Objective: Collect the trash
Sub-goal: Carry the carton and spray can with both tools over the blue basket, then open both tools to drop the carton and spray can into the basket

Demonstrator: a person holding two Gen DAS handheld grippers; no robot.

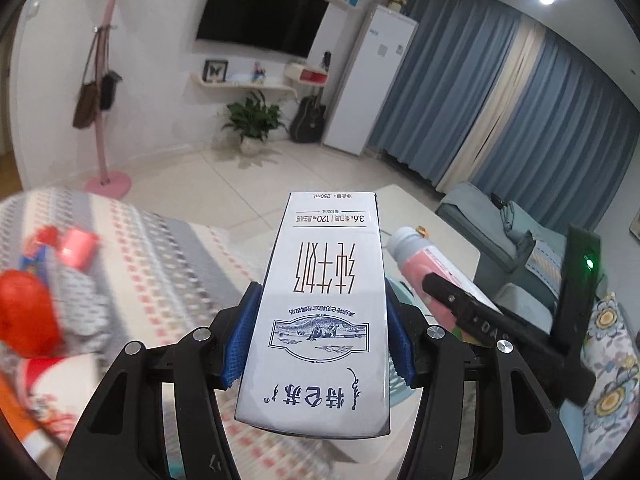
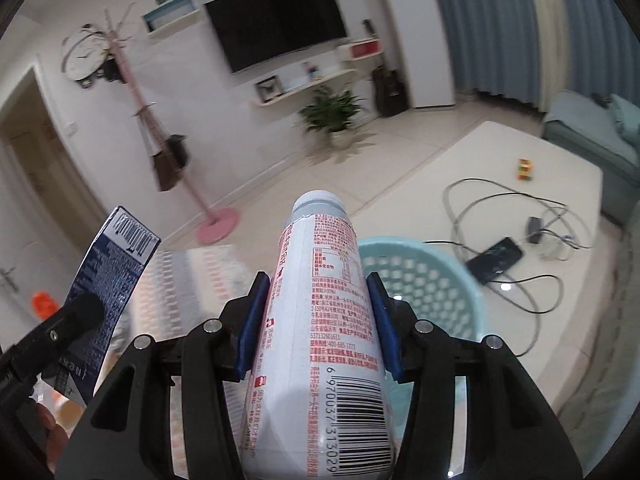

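My left gripper [image 1: 318, 332] is shut on a white 250 mL milk carton [image 1: 324, 280] with brown Chinese print, held in the air between the blue pads. My right gripper [image 2: 318, 316] is shut on a white and pink plastic drink bottle [image 2: 320, 320] with a barcode. Each held thing shows in the other view: the bottle [image 1: 424, 264] to the right of the carton, the carton's dark blue side [image 2: 108, 276] to the left of the bottle. A light blue perforated basket [image 2: 432, 280] lies just below and behind the bottle.
A patterned grey and pink cloth [image 1: 160, 256] covers the surface below, with red and orange items [image 1: 24, 312] at the left. A white low table [image 2: 500, 168] holds a phone [image 2: 494, 260], cables and a small colourful cube [image 2: 526, 169]. A teal sofa [image 1: 500, 236] stands at the right.
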